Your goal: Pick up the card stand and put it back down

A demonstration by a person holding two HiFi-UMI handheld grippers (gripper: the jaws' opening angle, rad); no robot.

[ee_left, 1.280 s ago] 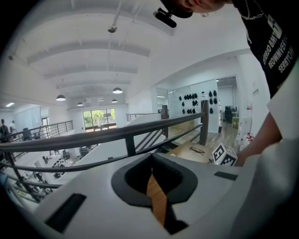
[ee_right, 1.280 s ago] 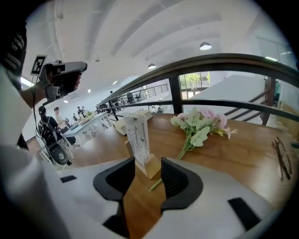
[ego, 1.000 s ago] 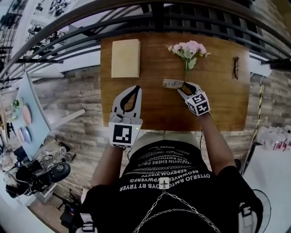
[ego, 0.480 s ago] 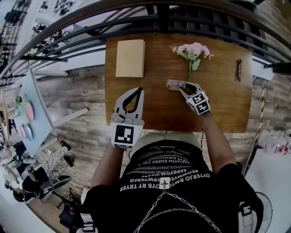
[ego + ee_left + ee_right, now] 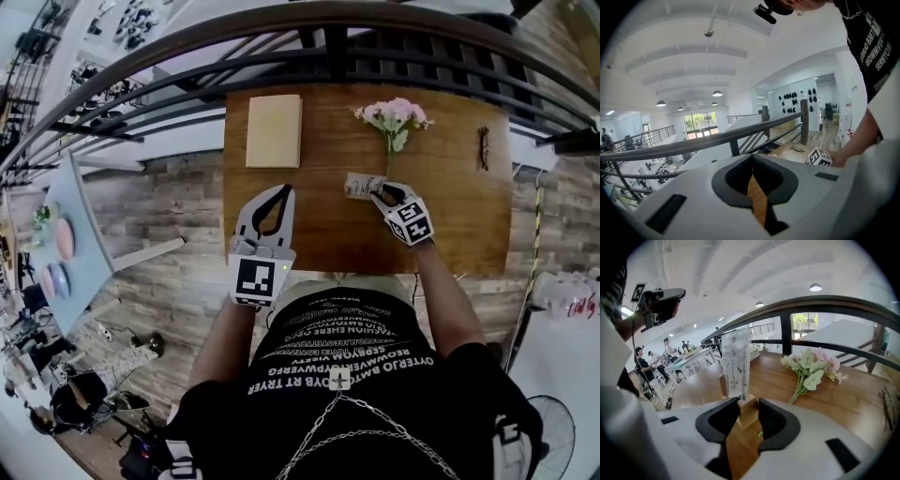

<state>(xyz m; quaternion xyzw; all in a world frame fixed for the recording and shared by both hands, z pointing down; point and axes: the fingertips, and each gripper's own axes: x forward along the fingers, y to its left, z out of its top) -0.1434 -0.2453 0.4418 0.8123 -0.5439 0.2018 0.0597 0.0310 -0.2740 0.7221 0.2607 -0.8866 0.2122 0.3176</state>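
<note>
The card stand (image 5: pixel 357 185) is a small wooden block holding a clear upright card (image 5: pixel 736 363). It is at the table's middle, just below the flower stem. My right gripper (image 5: pixel 377 191) is shut on the wooden block (image 5: pixel 746 409), with a dark pad pressing on each side of it. I cannot tell whether the block rests on the table or is just off it. Above the table's near left edge, my left gripper (image 5: pixel 280 189) has its fingertips together and nothing between them. In the left gripper view, that gripper (image 5: pixel 752 157) points out over the railing.
A bunch of pink flowers (image 5: pixel 392 116) lies at the back of the wooden table (image 5: pixel 319 234), also seen in the right gripper view (image 5: pixel 812 365). A tan pad (image 5: pixel 274 130) lies at the back left, glasses (image 5: pixel 484 146) at the right. A dark railing (image 5: pixel 281 49) runs behind the table.
My right gripper has moved up to the card stand, and its jaws have narrowed onto the wooden block. The left gripper has stayed at the near left.
</note>
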